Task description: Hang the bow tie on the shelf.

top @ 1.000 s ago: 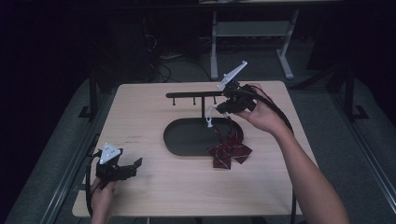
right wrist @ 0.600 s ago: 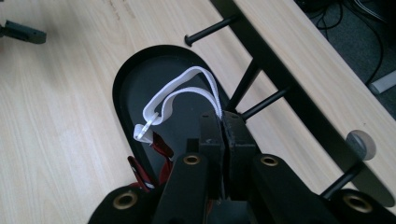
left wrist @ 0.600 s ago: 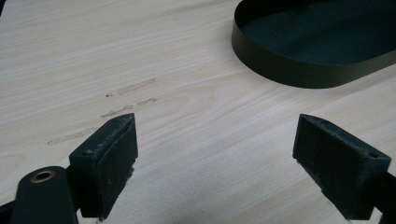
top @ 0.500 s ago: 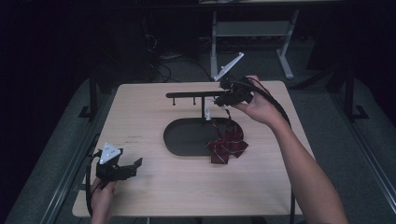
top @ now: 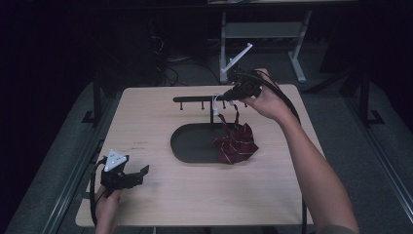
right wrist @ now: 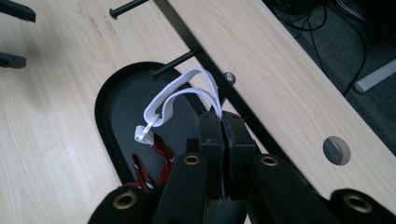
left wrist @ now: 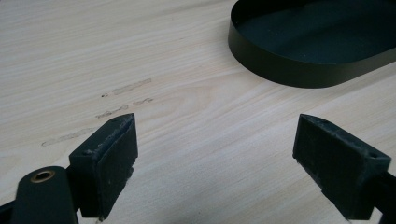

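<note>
White loop [right wrist: 180, 93] of the red bow [top: 236, 143] is pinched in your right gripper [top: 233, 92], sitting just short of a rack peg [right wrist: 175, 62]. You're not hooking it yet; bow is hanging over the black tray [top: 192, 146]. Left gripper [top: 131, 176] is resting open, empty.

A dark red folded ornament [top: 235, 144] with white edging rests partly on the oval tray's rim, at about four o'clock of the table's centre. Its red straps rise to a white loop [right wrist: 180, 95], lifted beside a rack peg.
</note>
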A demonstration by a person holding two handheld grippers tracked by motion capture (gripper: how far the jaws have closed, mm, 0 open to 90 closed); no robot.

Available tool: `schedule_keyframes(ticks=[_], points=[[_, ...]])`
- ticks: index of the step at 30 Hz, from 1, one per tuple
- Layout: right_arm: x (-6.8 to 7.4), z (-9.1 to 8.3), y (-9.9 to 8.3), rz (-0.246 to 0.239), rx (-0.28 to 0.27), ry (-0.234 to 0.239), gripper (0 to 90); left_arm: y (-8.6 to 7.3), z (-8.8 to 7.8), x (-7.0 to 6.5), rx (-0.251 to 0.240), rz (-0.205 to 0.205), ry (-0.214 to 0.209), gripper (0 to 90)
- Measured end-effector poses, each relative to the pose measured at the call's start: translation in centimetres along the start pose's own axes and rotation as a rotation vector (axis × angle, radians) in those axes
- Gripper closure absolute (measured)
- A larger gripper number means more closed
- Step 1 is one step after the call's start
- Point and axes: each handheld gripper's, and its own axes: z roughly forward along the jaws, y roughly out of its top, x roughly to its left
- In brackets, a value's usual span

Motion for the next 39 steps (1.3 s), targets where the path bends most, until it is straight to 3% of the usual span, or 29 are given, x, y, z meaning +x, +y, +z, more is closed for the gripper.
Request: schedule_keyframes(ticks=[15, 39], points=[[-1.6, 2.2, -1.4, 0.064, 0.043, -0.012, 86.3, 0.0, 0.0, -0.2, 0.012, 0.009, -0.008, 13.5], [-2.0, 3.2, -1.8, 0.081, 0.055, -0.03, 84.4, 0.1, 0.0, -0.2, 0.008, 0.007, -0.008, 13.6]])
